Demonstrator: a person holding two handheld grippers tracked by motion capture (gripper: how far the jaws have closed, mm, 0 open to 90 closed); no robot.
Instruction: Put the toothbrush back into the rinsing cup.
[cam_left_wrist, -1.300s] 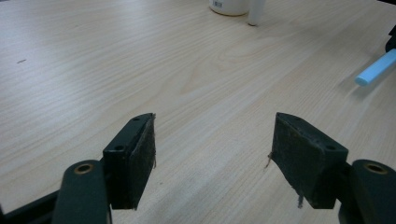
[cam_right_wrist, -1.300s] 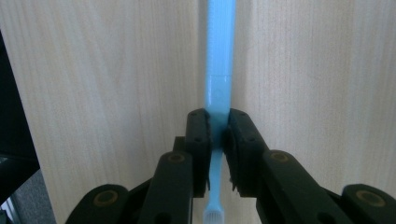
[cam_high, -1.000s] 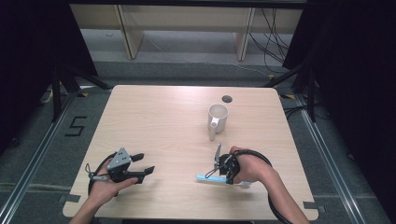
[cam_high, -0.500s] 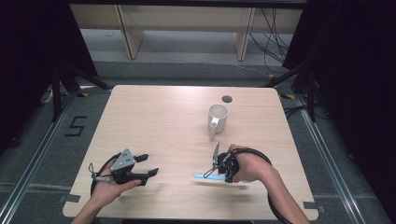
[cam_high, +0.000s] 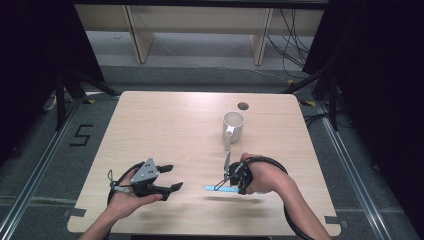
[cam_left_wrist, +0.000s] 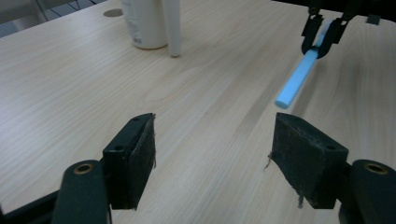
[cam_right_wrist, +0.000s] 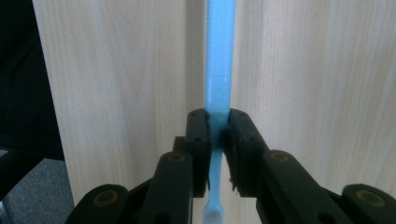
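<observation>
— How far along is this looking?

— About the middle, I'd judge. The right tongs are clenching a blue toothbrush at lower centre of the high view, and it is hanging just above the worktop, casting a shadow below it. So the pick-up is done.

— Where on the brush are they gripping?

— In the right gripper view the jaws are pinching the toothbrush partway along; the long handle is running up to the top of the frame and the white bristle end is poking out at the bottom edge, behind the jaws. The left gripper view is showing the handle end pointing toward the left tongs, at upper right of that frame.

— And the left tongs?

— The left tongs are standing spread wide with nothing between them, at lower left of the high view, well apart from the brush. Their pads are bare.

— What is left, then?

— Likely the placing. A white mug is standing upright just above the right hand in the high view, nothing in it that I can make out. If the brush is meant for the mug, lifting it, tipping it up and dropping it in are all outstanding.
</observation>
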